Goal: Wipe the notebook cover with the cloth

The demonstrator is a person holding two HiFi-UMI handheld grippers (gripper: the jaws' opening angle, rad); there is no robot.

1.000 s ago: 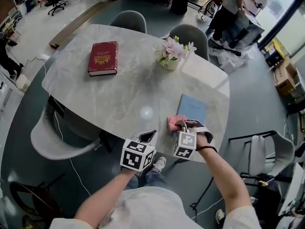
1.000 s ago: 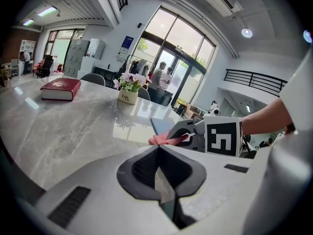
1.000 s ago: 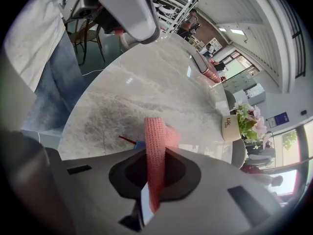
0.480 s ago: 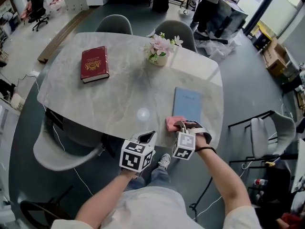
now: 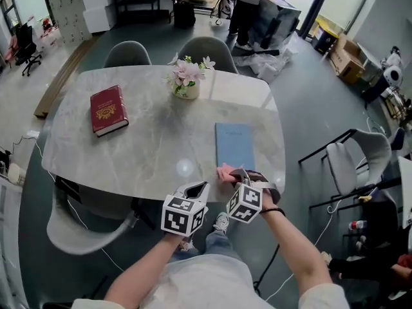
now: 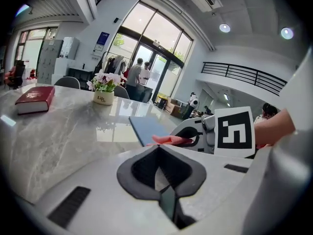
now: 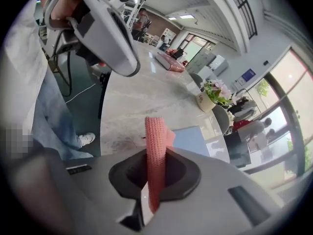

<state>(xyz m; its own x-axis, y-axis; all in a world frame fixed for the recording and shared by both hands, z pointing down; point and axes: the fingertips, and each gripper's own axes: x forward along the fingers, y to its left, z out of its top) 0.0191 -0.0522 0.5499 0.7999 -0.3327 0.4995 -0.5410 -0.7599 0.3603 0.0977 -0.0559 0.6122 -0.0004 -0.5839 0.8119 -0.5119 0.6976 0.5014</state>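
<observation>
My right hand-held gripper (image 5: 236,176) clamps the cloth (image 5: 224,171) at the near edge of the notebook (image 5: 234,145). My left hand-held gripper (image 5: 197,189) is closed and empty. Wiping looks unstarted.

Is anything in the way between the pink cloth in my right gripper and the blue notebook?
Nothing visible. The right gripper holds the cloth at the near edge of the table; the notebook lies right beyond it. The flower pot and red book sit far off.
</observation>
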